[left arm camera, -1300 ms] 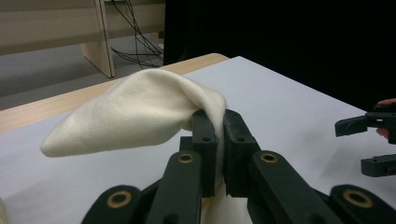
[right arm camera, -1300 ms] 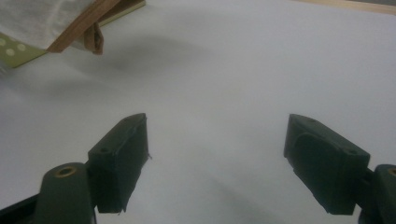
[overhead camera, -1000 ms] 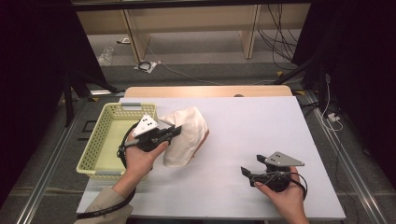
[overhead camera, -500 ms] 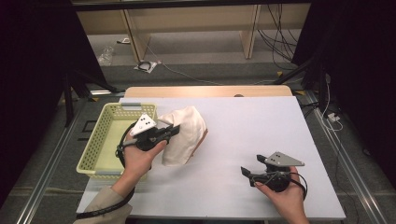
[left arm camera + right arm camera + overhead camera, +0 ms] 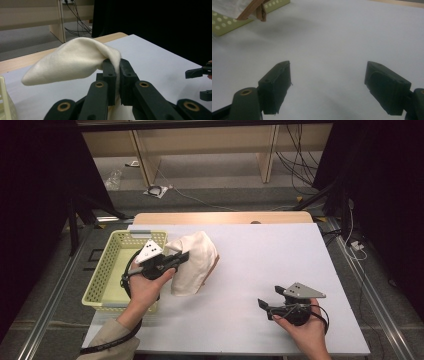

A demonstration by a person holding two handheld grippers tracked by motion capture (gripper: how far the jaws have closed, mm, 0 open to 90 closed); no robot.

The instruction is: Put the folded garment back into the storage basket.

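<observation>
Cream fleece cloth (image 5: 192, 262), soft and thick, is pinched in the left gripper (image 5: 181, 258). In the left gripper view the two black jaws stand almost fully together, with a fold of the cloth (image 5: 75, 60) clamped between the pads, so the claw is closed on the fabric and on nothing else. The rest of the cloth billows out past the jaws and hangs in a loose hood. In the high view its lower end appears to rest on the white table surface (image 5: 280, 255), just beside the pale yellow perforated plastic basket (image 5: 107, 270).

Gripping a single fold near the edge leaves most of the fabric free to drape. This suits lifting or carrying the cloth without crushing it. The gripper is held roughly level, a little above the table, which keeps the fold visible and the fabric clear of the basket wall.

The right gripper (image 5: 267, 300) rests low over the table at the near right, well apart from the cloth. In the right gripper view its fingers (image 5: 275, 85) stand wide apart with bare table between them; it holds nothing. Judged from this position, it is parked clear of the working area so as not to snag the fabric.

The likely next step is to bring the cloth over the basket. Trailing fabric could catch on the rim.
</observation>
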